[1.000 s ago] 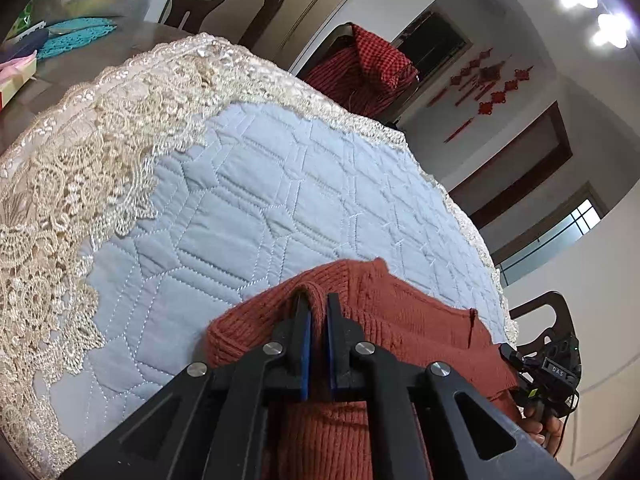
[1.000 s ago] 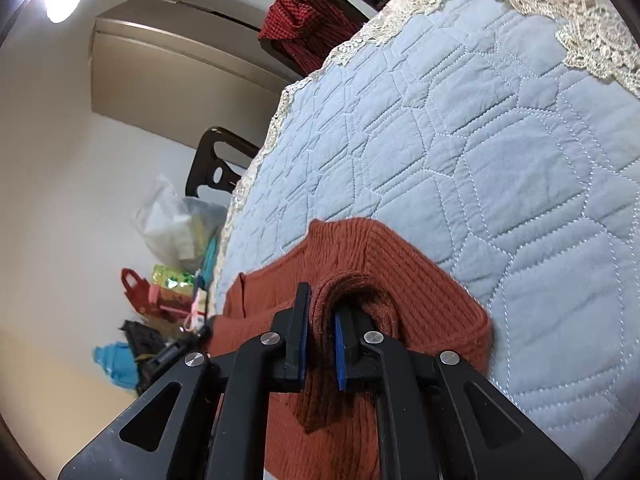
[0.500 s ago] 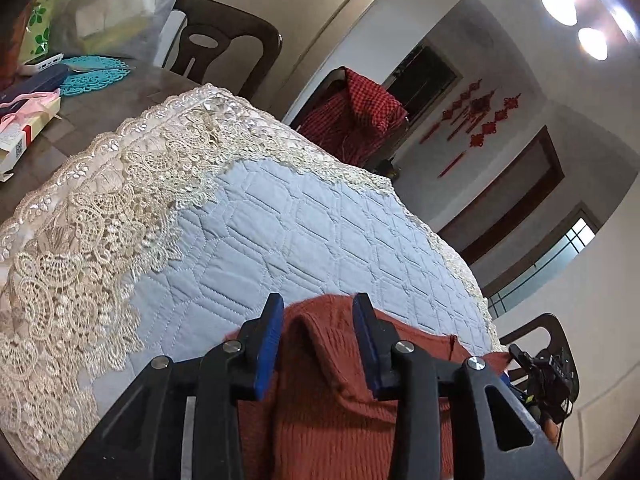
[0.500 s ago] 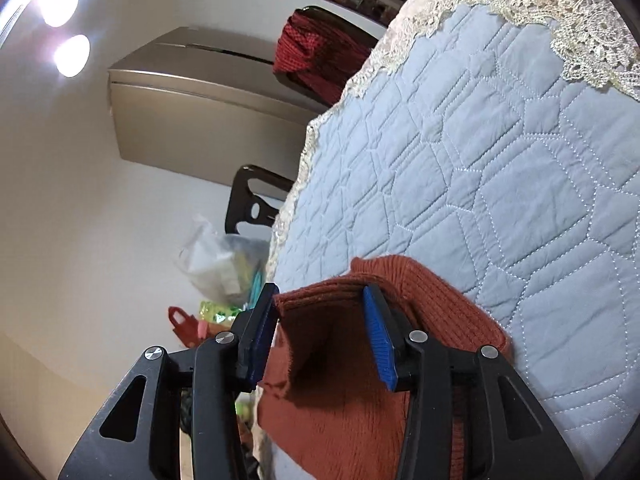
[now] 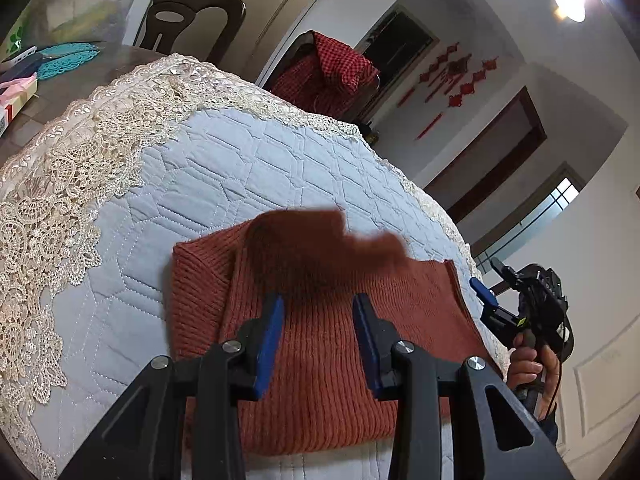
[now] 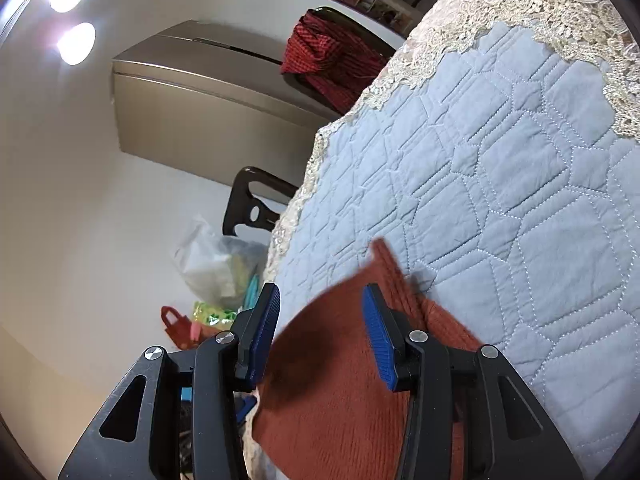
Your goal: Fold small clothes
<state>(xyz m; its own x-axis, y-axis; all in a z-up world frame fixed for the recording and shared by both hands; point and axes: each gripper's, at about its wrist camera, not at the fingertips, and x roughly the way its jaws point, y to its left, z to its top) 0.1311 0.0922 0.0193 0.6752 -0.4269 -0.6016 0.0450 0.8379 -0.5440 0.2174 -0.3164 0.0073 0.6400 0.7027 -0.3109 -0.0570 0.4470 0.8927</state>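
Observation:
A rust-red ribbed knit garment (image 5: 320,360) lies on the quilted blue cloth (image 5: 224,184). A flap of it (image 5: 320,236) is blurred in the air past my left gripper (image 5: 318,304), which is open and empty above the garment. My right gripper (image 6: 320,300) is open too, with the garment's raised edge (image 6: 340,360) loose between its blue pads, not pinched. The right gripper also shows in the left wrist view (image 5: 520,304), held in a hand at the garment's right end.
The cloth has a cream lace border (image 5: 72,160). Dark chairs (image 5: 188,20) stand at the table, one draped in red checked fabric (image 5: 324,68). Teal mats (image 5: 68,58) and a box lie on the bare table. Bags (image 6: 216,268) sit on the floor.
Both grippers were shut on folds of the garment a second ago. They opened, let go and pulled back, and the released fabric is dropping.

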